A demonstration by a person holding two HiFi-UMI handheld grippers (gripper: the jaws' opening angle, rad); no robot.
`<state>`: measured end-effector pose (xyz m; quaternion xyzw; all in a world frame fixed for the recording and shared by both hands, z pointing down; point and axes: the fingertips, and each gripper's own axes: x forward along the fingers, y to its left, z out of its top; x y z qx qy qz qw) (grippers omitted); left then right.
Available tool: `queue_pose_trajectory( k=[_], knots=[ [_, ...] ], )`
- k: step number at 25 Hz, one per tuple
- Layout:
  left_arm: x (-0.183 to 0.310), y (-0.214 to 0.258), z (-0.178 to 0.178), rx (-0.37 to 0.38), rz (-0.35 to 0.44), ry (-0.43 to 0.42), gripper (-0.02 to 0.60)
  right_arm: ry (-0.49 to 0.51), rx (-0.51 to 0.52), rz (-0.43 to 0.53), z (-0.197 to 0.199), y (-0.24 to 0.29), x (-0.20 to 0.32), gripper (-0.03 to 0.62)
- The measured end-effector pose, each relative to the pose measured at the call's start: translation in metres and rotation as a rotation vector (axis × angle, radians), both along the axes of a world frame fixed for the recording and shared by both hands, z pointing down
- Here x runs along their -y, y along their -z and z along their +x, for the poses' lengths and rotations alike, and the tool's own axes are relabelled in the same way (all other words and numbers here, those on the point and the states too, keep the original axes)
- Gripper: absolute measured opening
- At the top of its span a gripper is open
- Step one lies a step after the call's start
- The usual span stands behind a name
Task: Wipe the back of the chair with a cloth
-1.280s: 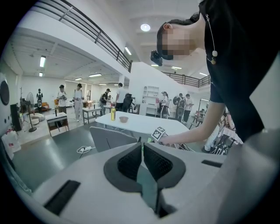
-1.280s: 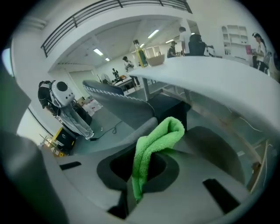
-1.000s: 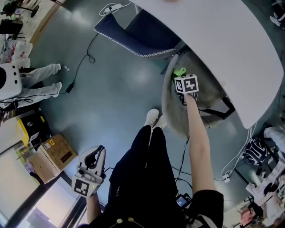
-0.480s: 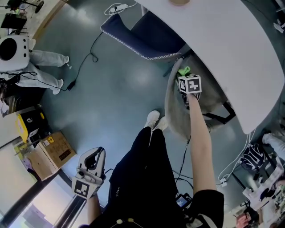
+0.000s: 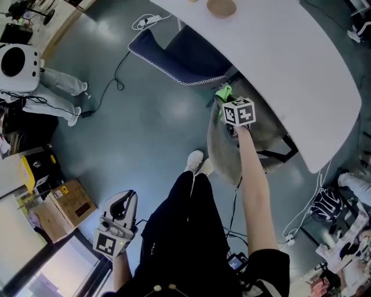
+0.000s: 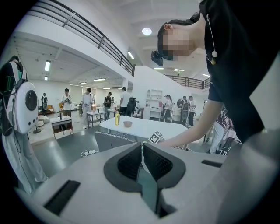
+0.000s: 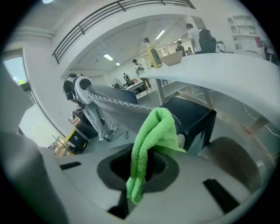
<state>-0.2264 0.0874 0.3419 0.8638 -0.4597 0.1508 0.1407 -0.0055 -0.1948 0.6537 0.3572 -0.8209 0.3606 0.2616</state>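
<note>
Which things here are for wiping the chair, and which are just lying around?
For the job: green cloth, grey chair, right tool holding the cloth.
Just lying about: blue chair, white table, bowl, cardboard box, idle left tool.

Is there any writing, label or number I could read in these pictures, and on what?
No text is readable.
Cardboard box: yellow label, too small to read.
Yellow case: dark print, blurred.
Marker cube on the right hand-held gripper: square patterns only, no words.

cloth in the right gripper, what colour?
Bright green. The cloth shows best in the right gripper view.
</note>
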Motion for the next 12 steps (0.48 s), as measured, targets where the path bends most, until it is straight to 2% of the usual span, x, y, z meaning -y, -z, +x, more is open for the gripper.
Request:
queue_pose_trajectory(
  k=[7,12],
  knots=[
    [0.002,0.007,0.0,-0.008,0.033,-0.003,0.017,0.074,0.035,0.023,-0.015,0.025,-0.01,0.02],
    [0.007,0.011,0.001,-0.024,0.057,-0.009,0.017,0.074,0.022,0.052,-0.011,0.055,-0.024,0.02]
  ],
)
